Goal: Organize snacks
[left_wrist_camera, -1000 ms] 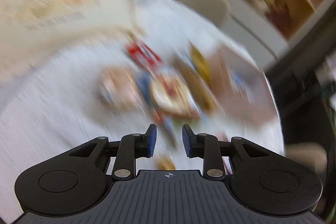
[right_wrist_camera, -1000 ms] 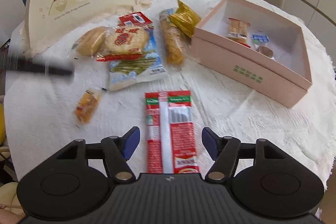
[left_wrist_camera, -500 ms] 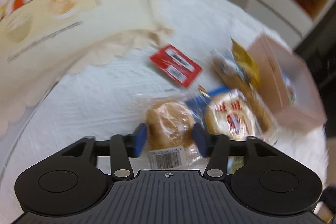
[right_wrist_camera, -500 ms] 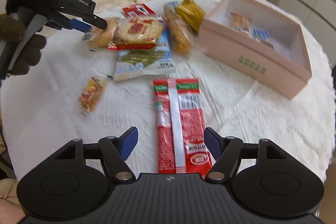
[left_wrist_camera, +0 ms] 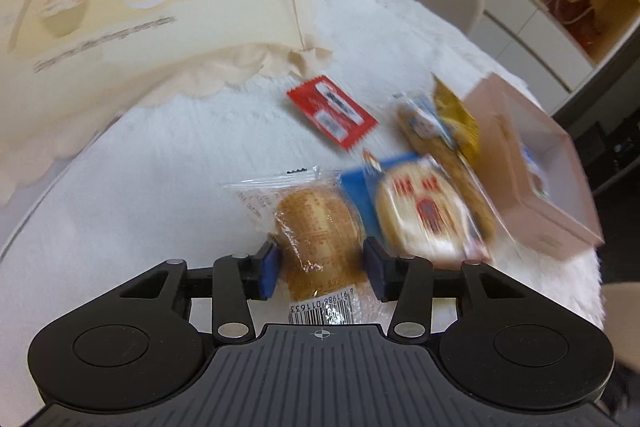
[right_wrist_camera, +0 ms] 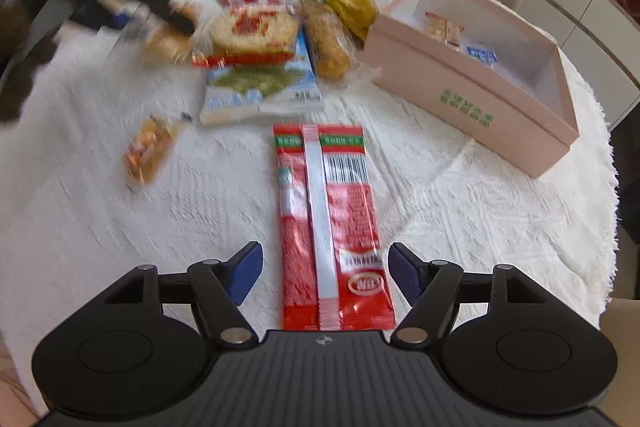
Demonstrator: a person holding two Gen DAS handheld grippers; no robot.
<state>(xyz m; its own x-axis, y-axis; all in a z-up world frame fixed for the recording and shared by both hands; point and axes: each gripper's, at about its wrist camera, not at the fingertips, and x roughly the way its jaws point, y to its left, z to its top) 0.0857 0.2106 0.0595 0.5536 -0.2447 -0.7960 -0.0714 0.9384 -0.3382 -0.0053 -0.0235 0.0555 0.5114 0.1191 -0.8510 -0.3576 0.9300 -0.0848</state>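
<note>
My left gripper (left_wrist_camera: pixel 322 271) is open with its pads on either side of a clear-wrapped round bun (left_wrist_camera: pixel 318 233) lying on the white tablecloth; whether the pads touch the wrapper is unclear. It shows blurred in the right wrist view (right_wrist_camera: pixel 168 41). My right gripper (right_wrist_camera: pixel 325 273) is open, straddling the near end of a long red snack packet (right_wrist_camera: pixel 328 223). An open pink box (right_wrist_camera: pixel 472 87) holding a few small snacks stands at the right.
A rice cracker pack (left_wrist_camera: pixel 420 215), blue seaweed pack (right_wrist_camera: pixel 260 87), long biscuit pack (right_wrist_camera: pixel 326 37), gold packet (right_wrist_camera: pixel 352 5), small red packet (left_wrist_camera: pixel 332 111) and small orange snack (right_wrist_camera: pixel 148 151) lie around. A cream cartoon-printed food cover (left_wrist_camera: pixel 120 7) stands behind. Chairs ring the table.
My left gripper has swept in over the bun, opened wider and now brackets it. My right gripper has stayed open over the red packet, shifting slightly.
</note>
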